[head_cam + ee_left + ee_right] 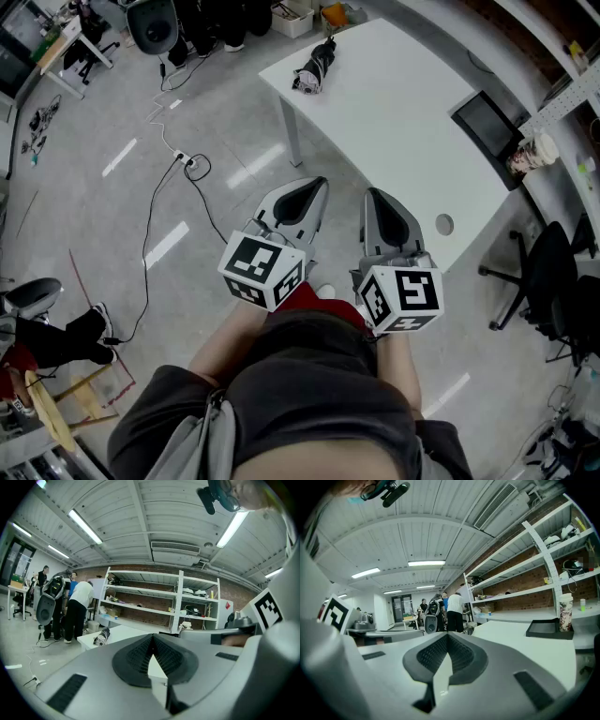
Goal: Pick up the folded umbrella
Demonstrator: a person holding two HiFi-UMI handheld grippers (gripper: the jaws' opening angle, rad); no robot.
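Observation:
A black folded umbrella (316,67) lies near the far left corner of the white table (403,112); in the left gripper view the umbrella (101,637) shows small on the table's near corner. My left gripper (314,184) hangs over the floor just left of the table's near edge, jaws together with nothing between them. My right gripper (373,195) is beside it by the table's near edge, also shut and empty. Both are well short of the umbrella. In their own views the left gripper (151,638) and right gripper (447,635) show pads meeting at the tips.
A black tray (486,123) and a paper cup (534,153) sit at the table's right side. Cables and a power strip (190,163) lie on the floor at left. Office chairs (548,281) stand at right. People (77,609) stand by shelves (154,602) behind the table.

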